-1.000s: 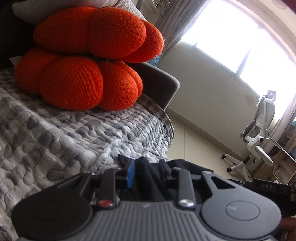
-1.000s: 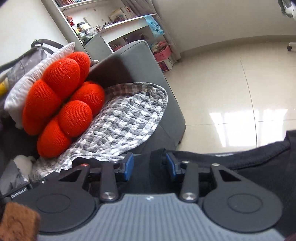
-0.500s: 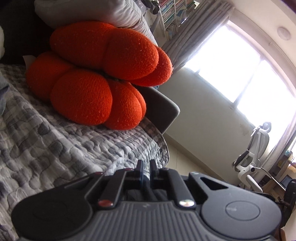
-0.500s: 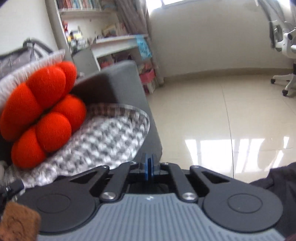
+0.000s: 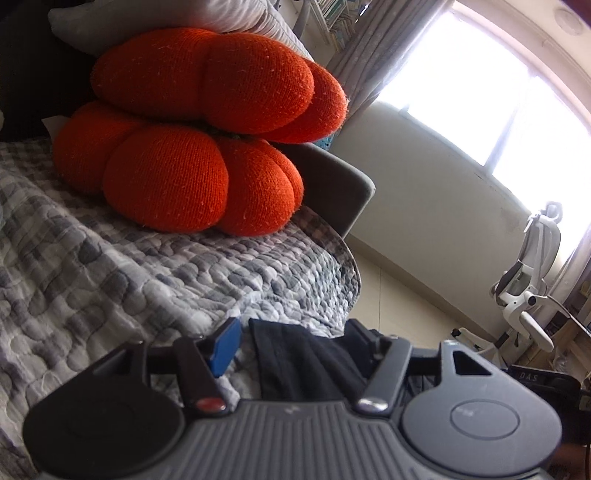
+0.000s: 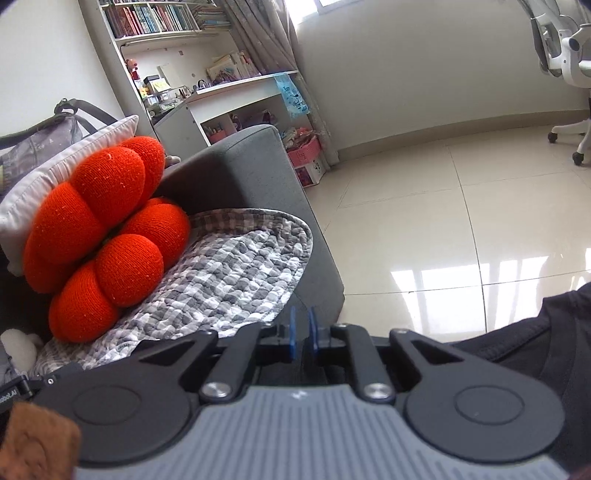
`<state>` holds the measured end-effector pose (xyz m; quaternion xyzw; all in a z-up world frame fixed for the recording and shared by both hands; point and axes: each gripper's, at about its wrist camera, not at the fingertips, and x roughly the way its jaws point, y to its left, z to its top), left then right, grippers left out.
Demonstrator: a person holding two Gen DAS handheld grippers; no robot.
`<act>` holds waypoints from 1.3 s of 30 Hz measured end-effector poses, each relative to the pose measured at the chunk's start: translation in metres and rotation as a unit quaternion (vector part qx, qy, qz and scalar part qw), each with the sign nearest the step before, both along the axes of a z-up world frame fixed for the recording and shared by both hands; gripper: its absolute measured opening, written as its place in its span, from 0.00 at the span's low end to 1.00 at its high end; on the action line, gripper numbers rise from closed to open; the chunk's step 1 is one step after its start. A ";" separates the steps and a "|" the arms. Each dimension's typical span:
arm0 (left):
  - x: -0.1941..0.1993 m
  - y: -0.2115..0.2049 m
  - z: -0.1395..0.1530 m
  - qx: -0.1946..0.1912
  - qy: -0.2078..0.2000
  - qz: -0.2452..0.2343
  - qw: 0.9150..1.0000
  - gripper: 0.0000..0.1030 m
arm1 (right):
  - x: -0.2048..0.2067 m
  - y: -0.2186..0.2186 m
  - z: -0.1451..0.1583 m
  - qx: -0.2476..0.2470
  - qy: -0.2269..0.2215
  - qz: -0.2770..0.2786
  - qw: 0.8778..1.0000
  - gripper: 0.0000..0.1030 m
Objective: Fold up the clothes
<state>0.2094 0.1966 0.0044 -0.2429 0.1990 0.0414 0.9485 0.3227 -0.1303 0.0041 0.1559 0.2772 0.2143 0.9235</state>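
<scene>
A: Starting at the left: grey quilt [image 5: 110,280] spread over the sofa seat, orange cushion [image 5: 192,147] pushed back against the pillow [image 5: 166,14]. Why so?

B: Probably to leave the front of the quilt bare as a place for folding.

A: And the left gripper [image 5: 295,343]?

B: Spread wide, having just been opening. Black garment [image 5: 303,365] bunched between the jaws, lying at the quilt's front edge. Well clear of the blue pad [image 5: 225,347] on the left side, so not pinched.

A: Reason for letting go there?

B: Most likely setting that part of the garment down on the quilt, ready for a fresh hold before a fold.

A: Moving right: the right gripper [image 6: 303,332]?

B: Almost pressed together, only a slim gap left, and just been opening as well. Pointing past the sofa arm [image 6: 258,177] toward the tiled floor [image 6: 443,221]. Nothing seen between the tips. Hard to tell whether any cloth sits deeper in, with the tool's own body blocking that spot.

A: Garment on that side?

B: Low at the far right of that view, dark against the floor, apart from the tips.

A: Sense of both opening together?

B: Looks like a release at both ends, not yet a fold.
</scene>
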 end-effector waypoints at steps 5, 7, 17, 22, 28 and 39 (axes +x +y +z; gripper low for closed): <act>0.010 -0.011 0.004 0.035 0.021 -0.020 0.999 0.09 | -0.001 0.003 0.000 -0.006 0.000 0.013 1.000 0.14; 0.012 -0.016 0.007 0.052 0.024 -0.023 0.998 0.03 | -0.001 0.002 0.000 -0.003 -0.001 0.017 1.000 0.14; 0.017 -0.007 0.022 0.061 -0.002 0.007 0.998 0.02 | -0.001 -0.004 -0.001 0.012 0.000 0.014 1.000 0.14; 0.025 0.001 0.002 0.025 0.025 -0.001 0.999 0.02 | 0.001 -0.005 -0.002 0.014 0.008 0.016 1.000 0.14; 0.024 0.013 -0.004 -0.020 0.030 0.002 0.999 0.09 | 0.003 -0.012 -0.006 0.036 0.016 0.024 0.999 0.14; -0.069 -0.011 0.022 0.013 0.043 -0.033 0.998 0.50 | 0.002 -0.067 -0.018 0.179 0.101 -0.014 0.979 0.35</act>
